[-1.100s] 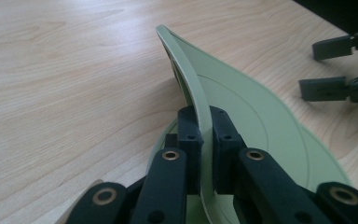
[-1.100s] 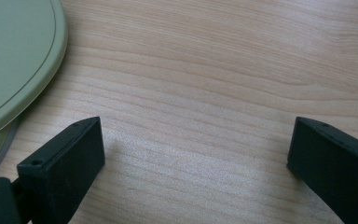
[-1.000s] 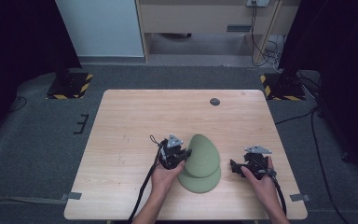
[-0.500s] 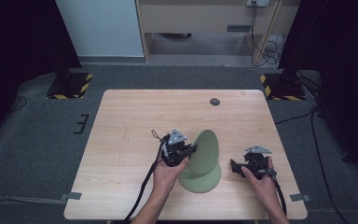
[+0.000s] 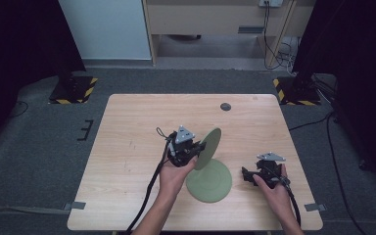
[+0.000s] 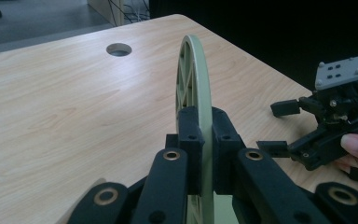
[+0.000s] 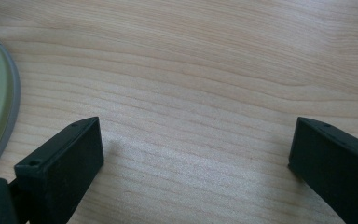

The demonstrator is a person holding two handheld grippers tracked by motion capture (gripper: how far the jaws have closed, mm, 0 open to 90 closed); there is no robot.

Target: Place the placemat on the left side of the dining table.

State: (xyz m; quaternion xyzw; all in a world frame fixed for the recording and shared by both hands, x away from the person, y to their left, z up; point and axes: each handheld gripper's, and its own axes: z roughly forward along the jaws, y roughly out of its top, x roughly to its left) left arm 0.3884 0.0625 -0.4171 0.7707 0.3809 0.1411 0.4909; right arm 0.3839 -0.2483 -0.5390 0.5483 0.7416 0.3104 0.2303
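Clearly mid-way through parting two stacked plates, judging by the lie of things. On the left of the wooden table (image 5: 127,147), pinches the upper green plate (image 5: 209,147) at its rim with the left gripper (image 5: 198,151), jaws drawn narrow and pressed on both faces of the thin edge, as seen along them in the left gripper view. Holds that plate up on edge, nearly upright, ribbed underside turned to one side, its low rim just above the table and close over the lower green plate (image 5: 210,181). Leaves the lower one flat on the wood, near the front edge, between the two hands. Further right, rests the right gripper (image 5: 247,174) low on the table just beside the flat plate, apart from it, jaws spread wide with nothing between them but bare wood. Beyond, well apart, shows a small round hole (image 5: 225,106) in the tabletop. Next, probably calls for carrying the upright plate clear to open table and laying it down flat without clipping the lower rim; needs a firm pinch meanwhile, given the thin edge and the risk of swinging.
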